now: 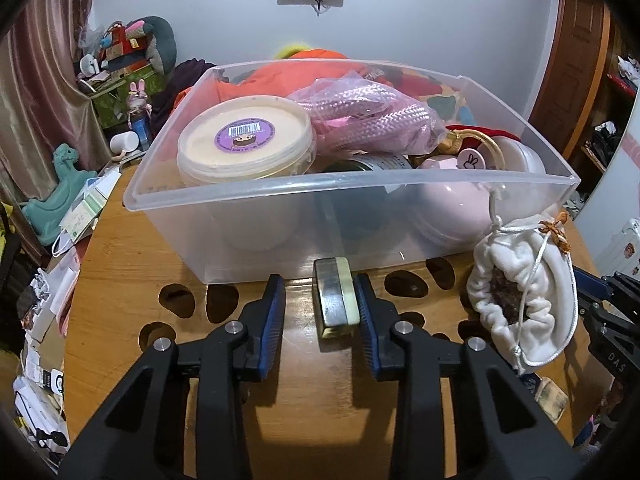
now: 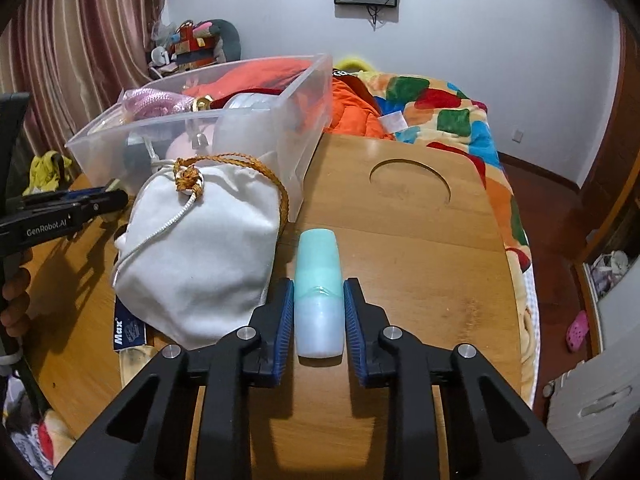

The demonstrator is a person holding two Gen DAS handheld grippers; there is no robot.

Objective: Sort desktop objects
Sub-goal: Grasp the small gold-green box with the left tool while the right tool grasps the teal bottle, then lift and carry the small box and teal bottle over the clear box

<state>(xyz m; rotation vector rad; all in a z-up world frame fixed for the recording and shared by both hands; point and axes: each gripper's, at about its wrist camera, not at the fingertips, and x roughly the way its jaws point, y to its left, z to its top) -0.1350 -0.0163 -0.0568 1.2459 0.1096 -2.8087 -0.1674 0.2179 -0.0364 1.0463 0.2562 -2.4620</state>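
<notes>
In the left wrist view a small round tin (image 1: 334, 300) with a cream band stands on edge on the wooden table (image 1: 132, 280), just in front of the clear plastic bin (image 1: 352, 184). My left gripper (image 1: 320, 284) straddles it. The right pad touches the tin and the left pad stands a little apart from it. In the right wrist view a pale bottle with a mint-green cap (image 2: 318, 264) lies on the table pointing away, and my right gripper (image 2: 319, 286) is shut on its sides. A white drawstring pouch (image 1: 520, 300) (image 2: 200, 248) sits between the two grippers.
The bin holds a cream tub with a purple label (image 1: 244, 140), a bagged pink braided item (image 1: 372, 120) and other things. Papers and toys (image 1: 68, 184) crowd the table's left edge. A bed with a colourful blanket (image 2: 440, 112) lies beyond the table. The tabletop has a round cut-out (image 2: 410, 180).
</notes>
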